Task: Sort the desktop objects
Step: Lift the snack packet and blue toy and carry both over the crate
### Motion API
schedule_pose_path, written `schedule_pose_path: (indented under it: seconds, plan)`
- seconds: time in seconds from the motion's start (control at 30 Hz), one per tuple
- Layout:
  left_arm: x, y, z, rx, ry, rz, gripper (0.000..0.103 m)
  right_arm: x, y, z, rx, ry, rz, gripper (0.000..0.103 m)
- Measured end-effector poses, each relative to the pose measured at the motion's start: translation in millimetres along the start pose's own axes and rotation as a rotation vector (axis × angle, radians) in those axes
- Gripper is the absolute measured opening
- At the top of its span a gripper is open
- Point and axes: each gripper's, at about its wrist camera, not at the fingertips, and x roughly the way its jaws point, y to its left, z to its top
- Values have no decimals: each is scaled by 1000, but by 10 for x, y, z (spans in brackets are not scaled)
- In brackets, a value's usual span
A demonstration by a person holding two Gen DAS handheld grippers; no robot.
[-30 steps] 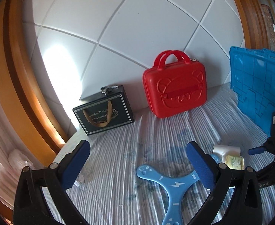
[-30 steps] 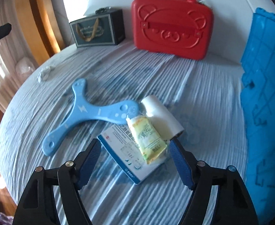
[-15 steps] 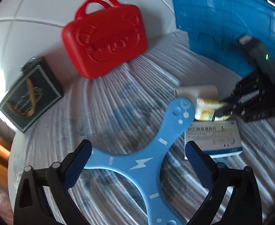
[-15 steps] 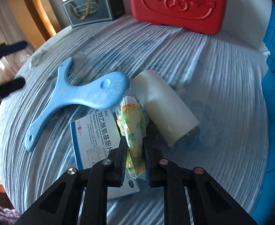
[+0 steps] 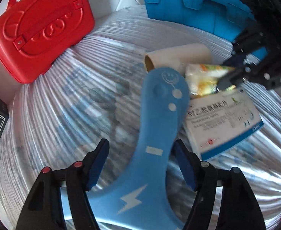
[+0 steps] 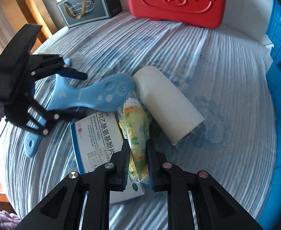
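Right gripper (image 6: 137, 151) pinched the yellow-green packet (image 6: 135, 128).
Left gripper (image 5: 140, 153), jaws spread, straddled the blue boomerang (image 5: 155, 134) beside the tablet box (image 6: 96, 134).

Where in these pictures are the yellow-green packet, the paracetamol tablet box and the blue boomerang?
yellow-green packet (image 6: 135, 132): right wrist view, middle of its wrapper.
paracetamol tablet box (image 6: 96, 140): right wrist view, printed top face.
blue boomerang (image 5: 159, 118): left wrist view, the arm between the open fingers.

At lower centre, the left gripper (image 5: 140, 164) stands open astride one arm of the blue boomerang (image 5: 155, 130). At right, the right gripper (image 5: 227, 74) pinches a yellow-green packet (image 5: 202, 80) above the tablet box (image 5: 223, 122).
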Motion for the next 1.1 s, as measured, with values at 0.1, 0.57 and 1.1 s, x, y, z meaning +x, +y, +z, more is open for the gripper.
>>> schedule_pose_path:
  seconds: [0.1,0.57,1.1]
  plan:
    - [12,60,16,-82,-36,-31,41,23,14,13,2,2,1,17]
    - [-1171,-293,37,-242,-170,299,33,-601,360,89,-61,-148,-30,16]
    - [-2652,-1097,892,-133,-452,471,11,-2625,812,-191,13,-553,-178,16]
